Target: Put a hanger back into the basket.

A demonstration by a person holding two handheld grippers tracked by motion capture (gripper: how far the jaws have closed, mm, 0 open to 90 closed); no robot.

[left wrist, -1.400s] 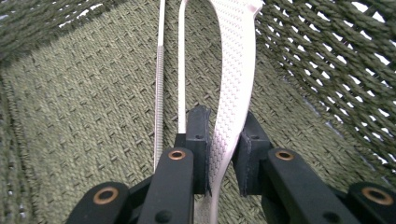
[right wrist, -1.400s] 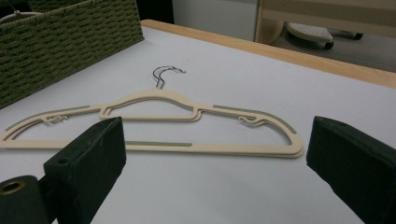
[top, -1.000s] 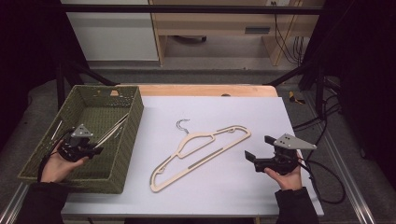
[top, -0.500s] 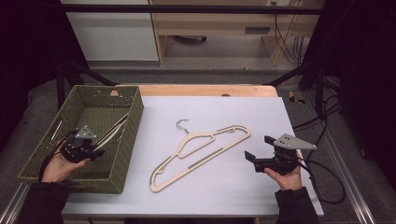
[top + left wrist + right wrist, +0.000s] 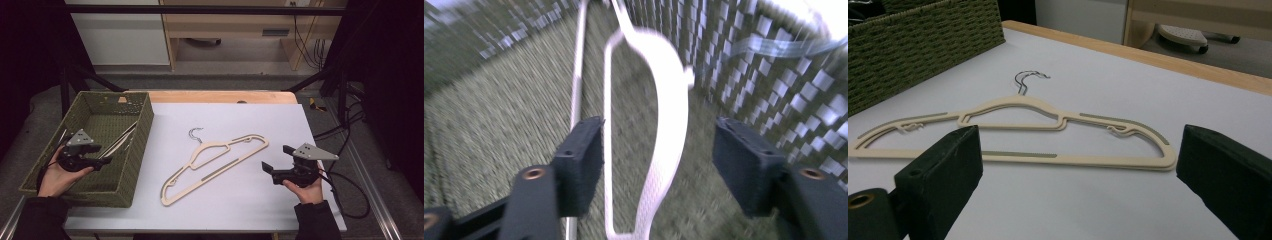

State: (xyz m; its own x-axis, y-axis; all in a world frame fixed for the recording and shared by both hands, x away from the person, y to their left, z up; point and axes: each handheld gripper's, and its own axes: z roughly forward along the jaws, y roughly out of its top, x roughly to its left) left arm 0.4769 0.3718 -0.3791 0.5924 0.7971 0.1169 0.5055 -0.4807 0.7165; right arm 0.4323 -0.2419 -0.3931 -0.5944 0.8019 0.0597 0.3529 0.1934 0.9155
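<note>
Left gripper [image 5: 106, 162] sits inside the green woven basket [image 5: 145, 125], at about 9 o'clock on the table, held by the person's left hand [image 5: 57, 177]. Jaws spread apart, gripping nothing. In the left gripper view a white hanger [image 5: 664, 125] lies on the basket floor, running up between the two jaws, touching neither as far as the blur lets me tell. A thin pale rod [image 5: 576, 75] runs alongside it past the left-hand jaw in that view. Basket wall weave behind it at 1–3 o'clock of that view. High view shows pale hanger pieces [image 5: 122, 140] leaning against the basket's right wall, just past the jaws.

Right gripper [image 5: 265, 167] at about 4 o'clock on the table, held low over the white tabletop [image 5: 250, 120] by the right hand [image 5: 306, 187]. Jaws wide apart, empty. It points toward 9 o'clock at the beige hanger [image 5: 215, 165], near it but apart.

Beige hanger lies flat at table centre, metal hook [image 5: 195, 133] toward 12 o'clock, long axis slanting from 7 to 1 o'clock. Right gripper view: hanger [image 5: 1013, 145] lies across the view beyond both jaws, hook [image 5: 1028, 77] pointing away, looks like two stacked hangers, can't tell for sure. Basket [image 5: 923, 45] at 10 o'clock there.
</note>
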